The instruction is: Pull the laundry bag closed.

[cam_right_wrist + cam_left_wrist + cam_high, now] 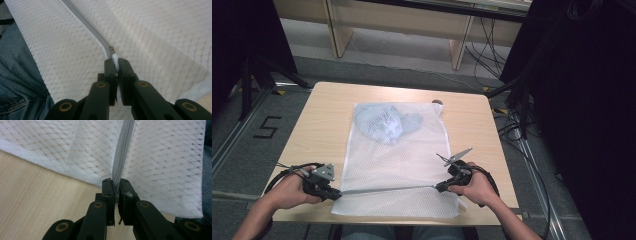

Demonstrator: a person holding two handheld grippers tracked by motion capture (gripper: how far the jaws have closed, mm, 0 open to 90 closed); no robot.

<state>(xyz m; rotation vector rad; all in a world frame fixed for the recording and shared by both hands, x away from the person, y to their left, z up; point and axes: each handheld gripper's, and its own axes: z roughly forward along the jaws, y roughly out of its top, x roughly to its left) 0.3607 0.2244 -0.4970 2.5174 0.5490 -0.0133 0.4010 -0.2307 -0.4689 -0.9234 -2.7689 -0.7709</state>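
Between the left gripper's (115, 185) closed fingers (108, 192) the end of a grey zipper (122, 150) is pinched, at the near left edge of a white mesh bag (397, 165). By the right gripper's (115, 63) closed fingers (125, 72) the white zipper pull (115, 60) is clamped at the zipper's other end. Across the bag's near part the zipper is stretched straight between both grippers. On the wooden surface (327, 125) the bag is laid flat, with a bluish crumpled garment (384, 122) seen inside its far part
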